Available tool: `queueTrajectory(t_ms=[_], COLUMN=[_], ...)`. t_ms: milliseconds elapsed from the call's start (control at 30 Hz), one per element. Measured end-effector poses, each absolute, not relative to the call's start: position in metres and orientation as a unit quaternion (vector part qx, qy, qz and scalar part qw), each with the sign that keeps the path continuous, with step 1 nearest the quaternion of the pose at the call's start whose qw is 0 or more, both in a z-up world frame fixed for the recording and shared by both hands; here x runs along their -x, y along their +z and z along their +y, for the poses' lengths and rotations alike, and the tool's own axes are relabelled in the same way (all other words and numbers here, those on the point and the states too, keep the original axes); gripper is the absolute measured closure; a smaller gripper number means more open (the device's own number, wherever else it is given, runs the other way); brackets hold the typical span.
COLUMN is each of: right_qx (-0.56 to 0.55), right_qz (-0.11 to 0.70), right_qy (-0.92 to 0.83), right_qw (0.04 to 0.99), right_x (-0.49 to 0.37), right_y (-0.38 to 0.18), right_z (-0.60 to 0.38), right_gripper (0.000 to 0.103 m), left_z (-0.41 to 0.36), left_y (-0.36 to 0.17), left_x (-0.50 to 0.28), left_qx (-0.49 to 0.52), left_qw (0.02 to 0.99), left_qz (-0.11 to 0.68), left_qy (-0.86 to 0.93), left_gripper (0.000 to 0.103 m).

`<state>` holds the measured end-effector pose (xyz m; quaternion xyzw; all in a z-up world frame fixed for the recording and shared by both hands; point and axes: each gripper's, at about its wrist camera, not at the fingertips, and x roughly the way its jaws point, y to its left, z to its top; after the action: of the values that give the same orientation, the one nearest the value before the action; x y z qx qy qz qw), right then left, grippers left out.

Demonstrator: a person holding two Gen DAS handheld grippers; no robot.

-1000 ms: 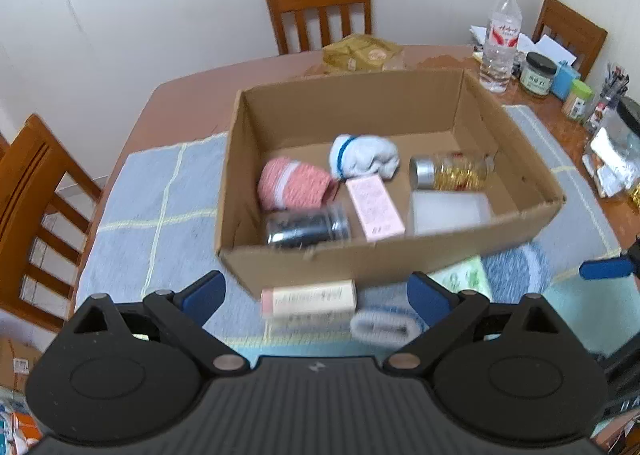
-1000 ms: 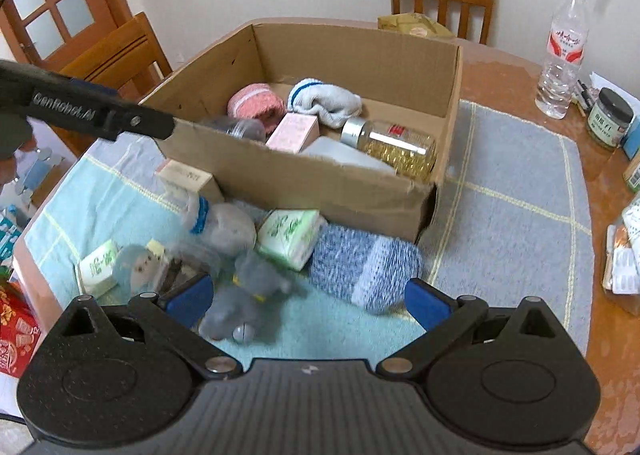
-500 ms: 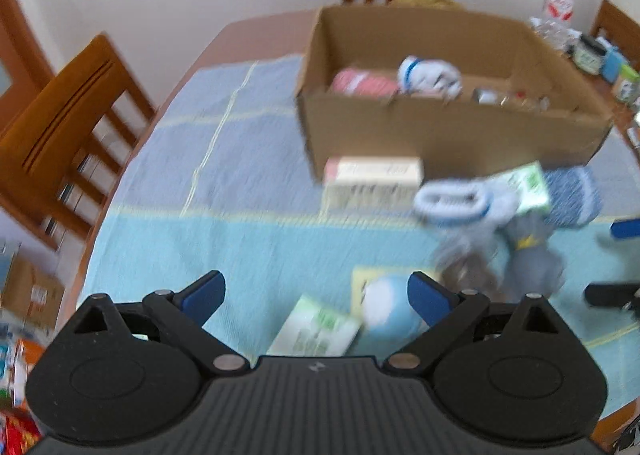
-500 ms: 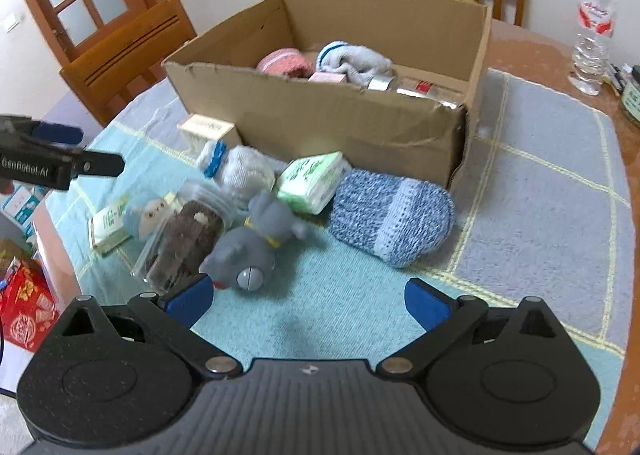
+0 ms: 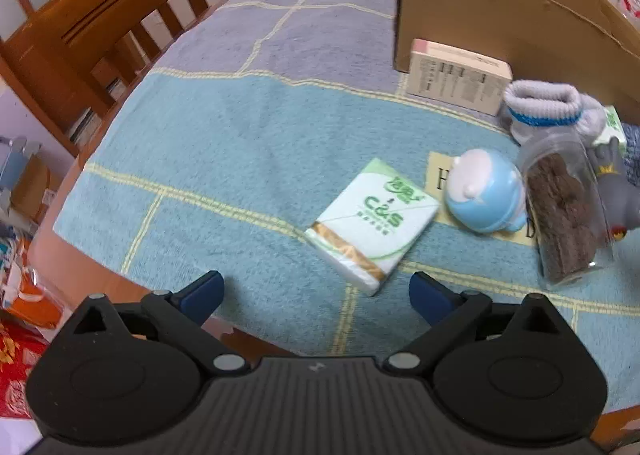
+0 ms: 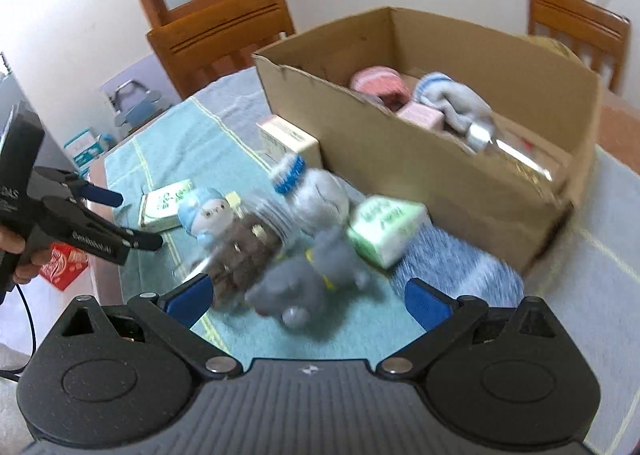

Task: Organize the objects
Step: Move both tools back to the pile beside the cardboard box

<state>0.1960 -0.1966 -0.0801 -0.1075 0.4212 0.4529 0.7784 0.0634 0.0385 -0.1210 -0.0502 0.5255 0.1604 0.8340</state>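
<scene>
Your left tongs (image 5: pixel 316 287) have dropped from over the cardboard box (image 5: pixel 500 19) to the bench's near edge, jaws apart and empty, with the tissue pack (image 5: pixel 372 223) just ahead; I judge it the next pick. Your right tongs (image 6: pixel 306 297) have also come lower, spread and empty, near the grey toy (image 6: pixel 308 283) and clear jar (image 6: pixel 244 247). Beyond, blur smears the box's contents.
</scene>
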Motion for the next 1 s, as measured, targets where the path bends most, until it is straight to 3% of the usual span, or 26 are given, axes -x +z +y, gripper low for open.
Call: queueTrajectory(t_ms=[300,767,1000], right_qx=[0.127,0.112,0.181], right_qz=[0.408,0.507,0.464], right_qy=[0.486,0.46,0.386], right_qw=[0.762,0.72,0.776], right_x=[-0.204,-0.18,-0.164], right_y=[-0.084,-0.101,-0.107], right_z=[-0.166,-0.186,-0.187], right_gripper=[0.0,0.0,0.0], left_z=[0.061,0.082,0.064], left_y=[-0.121,-0.121,-0.116], left_x=[-0.062,-0.073,-0.066], left_qx=[0.071,0.057,0.045], left_qw=[0.831,0.834,0.836], left_qz=[0.52,0.515,0.527], left_qy=[0.186,0.191,0.145], left_gripper=[0.003,0.002,0.002])
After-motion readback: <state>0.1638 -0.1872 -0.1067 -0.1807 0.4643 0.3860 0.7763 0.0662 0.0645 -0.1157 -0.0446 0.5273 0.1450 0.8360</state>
